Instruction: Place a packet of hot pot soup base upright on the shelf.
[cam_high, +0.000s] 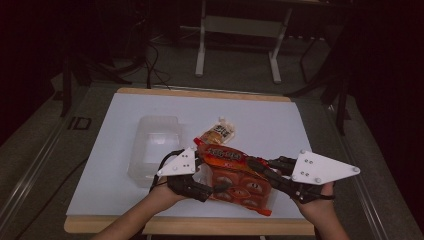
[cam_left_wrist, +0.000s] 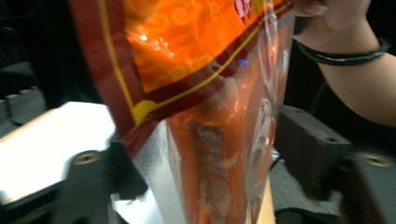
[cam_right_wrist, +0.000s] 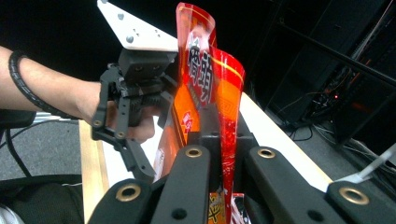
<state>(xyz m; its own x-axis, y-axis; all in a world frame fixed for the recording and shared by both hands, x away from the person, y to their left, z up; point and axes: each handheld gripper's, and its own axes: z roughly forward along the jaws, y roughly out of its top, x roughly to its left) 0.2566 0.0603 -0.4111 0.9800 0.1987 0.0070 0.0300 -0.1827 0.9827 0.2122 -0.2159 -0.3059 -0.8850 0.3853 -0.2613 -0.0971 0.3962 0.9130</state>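
A large orange snack bag (cam_high: 235, 172) with a clear lower part is held up over the near edge of the table between both grippers. My right gripper (cam_high: 257, 167) is shut on the bag's top seam; in the right gripper view its jaws (cam_right_wrist: 219, 135) pinch the upright orange film (cam_right_wrist: 205, 93). My left gripper (cam_high: 212, 175) comes in from the left. In the left gripper view the bag (cam_left_wrist: 210, 116) fills the gap between its jaws (cam_left_wrist: 196, 163), and both pads lie against the bag's sides. The left gripper (cam_right_wrist: 159, 102) also shows beyond the bag in the right gripper view.
A clear plastic container (cam_high: 155, 145) stands on the white tabletop (cam_high: 280, 120) left of the bag. A small orange and white pouch (cam_high: 218, 132) lies just behind the bag. Metal table legs (cam_high: 201, 45) and cables are on the floor beyond.
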